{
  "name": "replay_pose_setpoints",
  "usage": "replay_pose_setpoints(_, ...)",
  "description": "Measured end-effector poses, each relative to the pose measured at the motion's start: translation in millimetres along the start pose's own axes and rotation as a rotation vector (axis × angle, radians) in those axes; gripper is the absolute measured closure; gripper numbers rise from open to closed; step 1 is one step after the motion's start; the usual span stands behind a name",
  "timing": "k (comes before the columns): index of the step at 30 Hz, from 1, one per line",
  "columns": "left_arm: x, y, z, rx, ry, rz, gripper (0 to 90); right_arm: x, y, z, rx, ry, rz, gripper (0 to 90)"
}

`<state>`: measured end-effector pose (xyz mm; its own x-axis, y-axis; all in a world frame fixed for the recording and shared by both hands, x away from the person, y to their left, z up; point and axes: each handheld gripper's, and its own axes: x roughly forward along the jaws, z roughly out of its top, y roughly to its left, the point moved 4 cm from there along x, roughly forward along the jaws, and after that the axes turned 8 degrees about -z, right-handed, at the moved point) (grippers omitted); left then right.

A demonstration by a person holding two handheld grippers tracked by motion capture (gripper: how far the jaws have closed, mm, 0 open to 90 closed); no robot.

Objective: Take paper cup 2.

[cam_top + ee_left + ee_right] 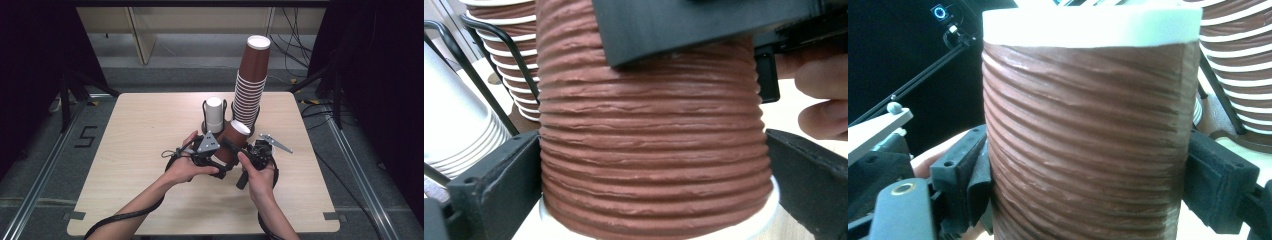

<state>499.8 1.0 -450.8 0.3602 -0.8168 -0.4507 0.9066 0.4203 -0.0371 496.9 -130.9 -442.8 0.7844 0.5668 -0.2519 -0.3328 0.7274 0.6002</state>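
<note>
From the high view, you have both grippers meeting over the near middle of the table (150, 130), and between them a single ribbed brown cup (236, 139) is held off the tabletop, tilted so its white rim points up and away from you toward the tall brown cup stack (251, 85) and the white cup stack (215, 112) in the black wire holder (205, 111) just behind it. Your left gripper (220, 157) comes in from the left and your right gripper (245, 152) from the right, so the cup's long axis runs away from you and neither hand is clearly nearer; both are on it. In the left gripper view, the cup (654, 140) sits squarely between the two black jaws, which press its ribbed wall on both sides near a white-edged end at the bottom of the picture; the other gripper's black body crosses the cup farther along, with your fingers (824, 95) beside it, and the two stacks stand just off to the left. In the right gripper view, the same cup (1088, 145) stands upright in the picture with its white rim at the top, and the jaws clamp its wall left and right at mid-height. My judgement: any pull has to run along that axis, one hand toward the rim and the other toward the base, or the ribbed sleeve will simply twist in your grip.
</note>
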Motion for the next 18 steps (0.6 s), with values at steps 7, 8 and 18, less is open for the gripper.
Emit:
replay_pose_setpoints(7, 1.2, 0.8, -1.8, -0.004, 0.017, -0.005, 0.0, -0.8, 1.7, -0.5, -0.008, 0.006, 0.0, 18.0)
replay_pose_setpoints(8, 1.8, 1.3, -2.1, -0.003, 0.016, -0.007, 0.0, -0.6, 1.9, -0.7, -0.005, 0.007, 0.0, 18.0)
replay_pose_setpoints(18, -0.5, 1.3, -1.6, 0.009, 0.039, -0.017, 4.2, 0.0, 1.8, -1.1, -0.016, 0.013, 0.005, 16.7)
